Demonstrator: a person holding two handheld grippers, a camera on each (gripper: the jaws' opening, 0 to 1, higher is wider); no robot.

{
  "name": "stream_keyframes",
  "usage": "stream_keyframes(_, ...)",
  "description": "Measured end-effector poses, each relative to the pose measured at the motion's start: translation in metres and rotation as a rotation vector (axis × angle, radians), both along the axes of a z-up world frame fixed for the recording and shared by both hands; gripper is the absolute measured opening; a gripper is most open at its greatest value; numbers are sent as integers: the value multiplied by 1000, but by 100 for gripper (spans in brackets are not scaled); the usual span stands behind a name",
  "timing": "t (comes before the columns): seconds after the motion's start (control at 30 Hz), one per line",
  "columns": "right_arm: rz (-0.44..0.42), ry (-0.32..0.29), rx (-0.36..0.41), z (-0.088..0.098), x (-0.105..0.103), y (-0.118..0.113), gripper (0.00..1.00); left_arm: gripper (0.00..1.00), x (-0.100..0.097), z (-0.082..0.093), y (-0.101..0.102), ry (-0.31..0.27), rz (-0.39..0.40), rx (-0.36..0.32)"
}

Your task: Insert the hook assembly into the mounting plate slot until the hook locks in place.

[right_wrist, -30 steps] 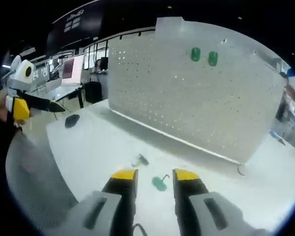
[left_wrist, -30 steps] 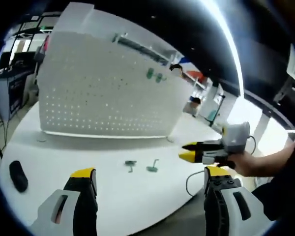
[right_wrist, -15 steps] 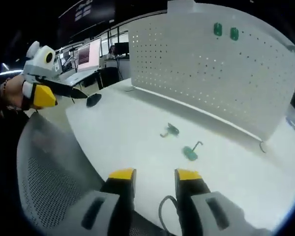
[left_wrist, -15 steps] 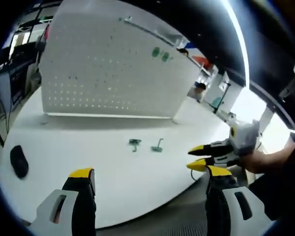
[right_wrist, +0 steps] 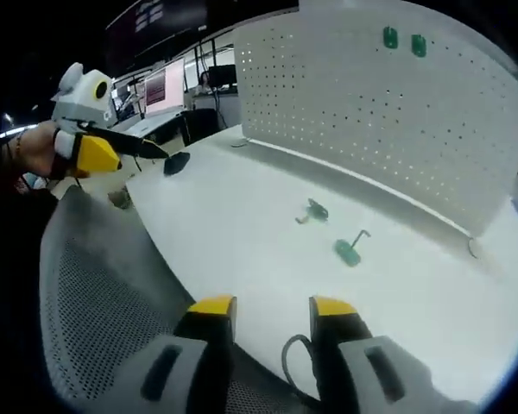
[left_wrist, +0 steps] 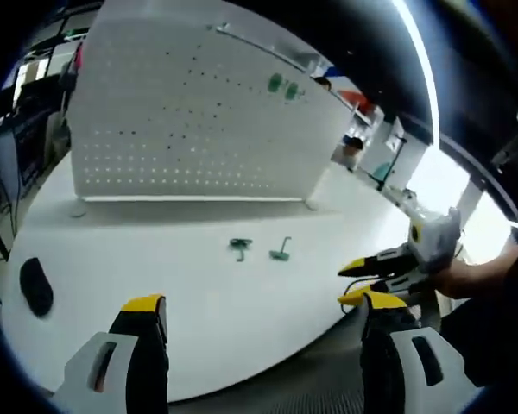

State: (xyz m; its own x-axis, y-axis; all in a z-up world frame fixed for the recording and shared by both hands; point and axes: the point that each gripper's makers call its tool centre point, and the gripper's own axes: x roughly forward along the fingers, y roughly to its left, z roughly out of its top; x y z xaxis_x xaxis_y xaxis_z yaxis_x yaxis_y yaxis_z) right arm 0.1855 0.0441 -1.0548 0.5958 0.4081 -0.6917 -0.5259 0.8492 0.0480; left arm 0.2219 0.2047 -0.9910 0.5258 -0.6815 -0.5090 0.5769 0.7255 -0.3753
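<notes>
While both claws are hanging back over the near edge of the round white surface (left_wrist: 155, 285), we are holding nothing: the left claw (left_wrist: 263, 332) is spread wide and empty, and the right claw (right_wrist: 272, 315) is parted a little with nothing between its jaws. Two small green hook assemblies are lying loose near the middle of the surface: the bent green hook piece (left_wrist: 239, 247) and, just beside it, the green hook with a thin metal stem (left_wrist: 281, 252). Behind them, the upright white perforated mounting plate (left_wrist: 190, 129) is standing at the far side, already carrying two green hooks (right_wrist: 403, 40) near its top. For a clean pickup, we are advising an approach to one hook from above, pinching its green body rather than the stem, so the insertion end is staying free and aimed at a slot.
</notes>
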Motion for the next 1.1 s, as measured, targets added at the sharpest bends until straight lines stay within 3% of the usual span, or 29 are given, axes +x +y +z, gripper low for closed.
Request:
stream_keyframes(0.2, 60, 14, -18, -5, 14, 5, 33, 94, 1, -3, 2, 15, -4, 9)
stream_keyframes(0.57, 194, 1, -79, -13, 83, 24, 31, 94, 6, -4, 10, 34, 8, 20)
stream_keyframes(0.83, 207, 9, -129, -28, 128, 27, 27, 94, 11, -3, 19, 37, 26, 28)
stream_keyframes(1.1, 245, 31, -198, -46, 160, 27, 24, 93, 12, -6, 21, 51, 38, 26)
